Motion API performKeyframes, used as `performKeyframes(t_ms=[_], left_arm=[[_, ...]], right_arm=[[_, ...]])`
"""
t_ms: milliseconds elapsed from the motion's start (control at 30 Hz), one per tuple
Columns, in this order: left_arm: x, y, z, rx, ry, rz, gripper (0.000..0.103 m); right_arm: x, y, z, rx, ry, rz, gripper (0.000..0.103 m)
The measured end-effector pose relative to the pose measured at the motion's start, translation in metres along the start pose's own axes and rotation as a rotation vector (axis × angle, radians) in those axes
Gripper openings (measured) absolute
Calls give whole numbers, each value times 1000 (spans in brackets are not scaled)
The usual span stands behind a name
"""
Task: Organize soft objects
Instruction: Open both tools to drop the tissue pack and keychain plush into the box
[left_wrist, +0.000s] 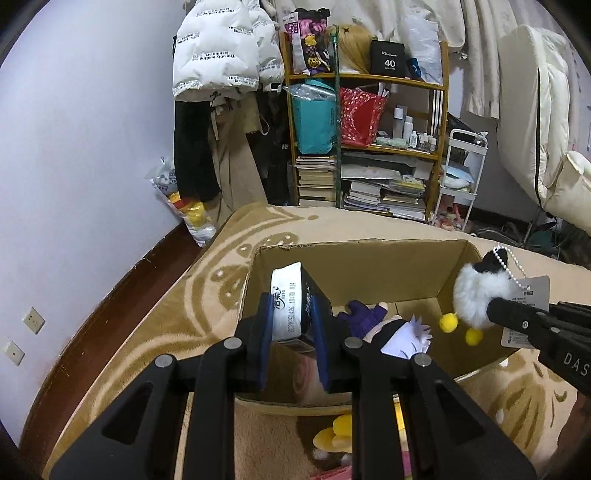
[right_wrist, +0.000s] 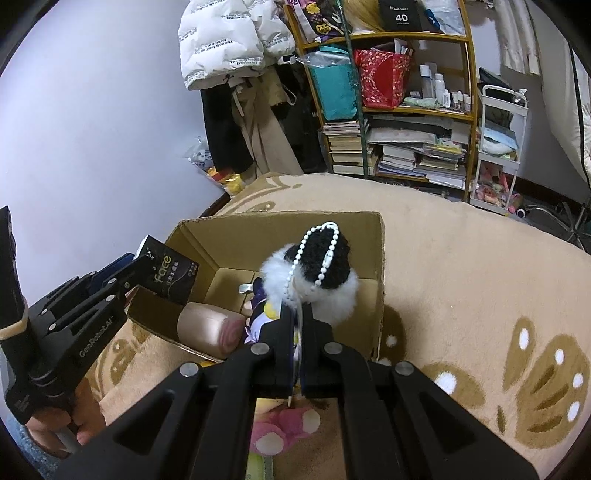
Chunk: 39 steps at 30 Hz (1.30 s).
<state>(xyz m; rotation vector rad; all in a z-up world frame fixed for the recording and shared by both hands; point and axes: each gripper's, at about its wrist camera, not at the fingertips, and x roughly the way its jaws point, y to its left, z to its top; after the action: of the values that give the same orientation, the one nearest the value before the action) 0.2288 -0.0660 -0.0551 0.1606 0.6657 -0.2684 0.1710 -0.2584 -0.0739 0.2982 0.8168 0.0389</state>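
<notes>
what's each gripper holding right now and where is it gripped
The left gripper clamps a black tissue pack across its two wide faces. The right gripper pinches a fluffy black-and-white keychain plush at its lower body, over the cardboard box.

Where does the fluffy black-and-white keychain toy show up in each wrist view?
Left wrist: fluffy keychain toy at far right, held by the right gripper over the cardboard box.
Right wrist: the toy sits centre, just beyond the jaws.
Shared landmark: the wooden bookshelf.
</notes>
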Motion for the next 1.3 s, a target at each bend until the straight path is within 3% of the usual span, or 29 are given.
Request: performKeyframes(t_ms=[133, 200, 333, 367, 433, 500, 733, 800, 900, 1067, 1300], left_arm=[[6, -1, 0, 3, 30, 35, 22], [5, 2, 0, -7, 43, 45, 26], [-3, 8, 1, -50, 41, 24, 60], [-7, 8, 1, -44, 24, 38, 60], [-13, 7, 2, -14, 11, 62, 66], [-17, 7, 2, -3, 26, 63, 72], [-38, 13, -2, -13, 68, 45, 85], [-45, 14, -4, -16, 77, 50, 87], [-60, 17, -10, -21, 90, 60, 91], [-81, 17, -22, -18, 106, 80, 95], [-104, 22, -47, -53, 156, 83, 97]], right_arm=[[4, -1, -3, 5, 14, 12, 4], [6, -2, -4, 10, 27, 15, 9], [1, 0, -3, 18, 29, 12, 10], [0, -1, -3, 21, 27, 10, 11], [-3, 0, -4, 34, 24, 13, 22], [-9, 0, -5, 44, 18, 10, 49], [-34, 4, -10, 43, 3, -35, 74], [-42, 5, -13, 48, -3, -52, 89], [-53, 7, -14, 58, -7, -67, 103], [-73, 10, -18, 56, -28, -68, 103], [-88, 24, -34, 50, 11, -109, 103]])
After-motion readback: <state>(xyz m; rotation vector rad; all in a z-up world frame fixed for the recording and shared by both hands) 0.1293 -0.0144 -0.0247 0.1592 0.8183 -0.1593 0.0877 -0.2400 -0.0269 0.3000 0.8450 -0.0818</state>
